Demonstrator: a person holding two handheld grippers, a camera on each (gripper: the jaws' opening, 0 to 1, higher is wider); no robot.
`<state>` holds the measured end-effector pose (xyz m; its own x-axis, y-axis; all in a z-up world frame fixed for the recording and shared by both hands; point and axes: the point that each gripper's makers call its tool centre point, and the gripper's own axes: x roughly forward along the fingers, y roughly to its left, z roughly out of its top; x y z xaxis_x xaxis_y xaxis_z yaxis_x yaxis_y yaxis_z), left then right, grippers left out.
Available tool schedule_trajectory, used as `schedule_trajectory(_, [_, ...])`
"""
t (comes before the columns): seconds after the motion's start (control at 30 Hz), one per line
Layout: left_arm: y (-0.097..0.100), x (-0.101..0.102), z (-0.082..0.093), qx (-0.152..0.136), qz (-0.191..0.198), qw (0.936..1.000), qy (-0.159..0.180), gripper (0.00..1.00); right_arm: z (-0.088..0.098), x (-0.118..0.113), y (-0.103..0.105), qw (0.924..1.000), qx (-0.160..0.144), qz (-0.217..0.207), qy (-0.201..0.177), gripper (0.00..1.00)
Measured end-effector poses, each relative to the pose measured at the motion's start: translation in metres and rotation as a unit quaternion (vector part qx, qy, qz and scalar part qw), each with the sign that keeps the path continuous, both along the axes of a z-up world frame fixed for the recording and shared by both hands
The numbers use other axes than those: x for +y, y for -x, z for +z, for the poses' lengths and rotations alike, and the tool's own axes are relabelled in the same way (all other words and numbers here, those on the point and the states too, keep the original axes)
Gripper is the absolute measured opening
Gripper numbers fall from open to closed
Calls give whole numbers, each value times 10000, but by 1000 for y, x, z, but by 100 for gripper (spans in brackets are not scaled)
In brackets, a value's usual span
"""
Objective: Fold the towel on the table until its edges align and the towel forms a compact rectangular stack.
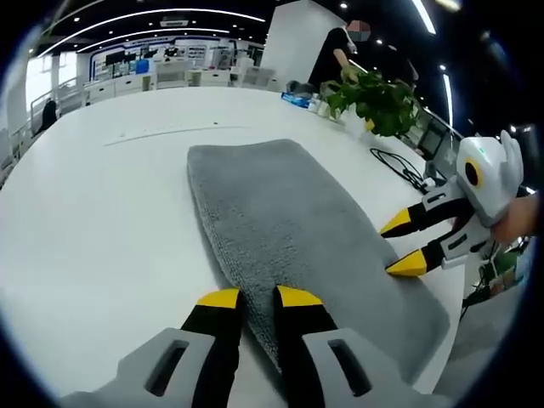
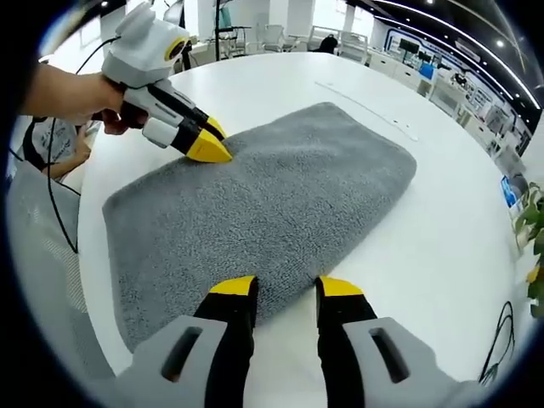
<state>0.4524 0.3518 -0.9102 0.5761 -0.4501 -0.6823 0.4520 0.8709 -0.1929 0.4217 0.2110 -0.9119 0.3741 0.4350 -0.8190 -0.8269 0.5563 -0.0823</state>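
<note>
A grey towel (image 1: 289,221) lies flat on the white table (image 1: 102,229), folded into a long rectangle. My left gripper (image 1: 259,297) hovers at one long edge of it, jaws a narrow gap apart with the towel's edge showing between them. At the opposite long edge is my right gripper (image 1: 401,245), open, tips just over the cloth. In the right gripper view the towel (image 2: 272,195) stretches away from my right gripper (image 2: 286,289), whose jaws stand wide apart at its near edge. My left gripper (image 2: 211,143) touches the far edge, held by a hand (image 2: 68,93).
A potted plant (image 1: 378,102) and a black cable (image 1: 399,166) sit on the table beyond the towel's right side. A person (image 1: 336,51) stands at the far end. The table edge (image 2: 85,280) runs close to the towel's left end.
</note>
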Motion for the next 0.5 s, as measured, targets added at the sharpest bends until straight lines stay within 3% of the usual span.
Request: schedule_trajectory(0.5, [-9, -36, -1, -31, -173, 9998, -3, 15, 0, -35, -4, 9997, -57, -184, 136, 26])
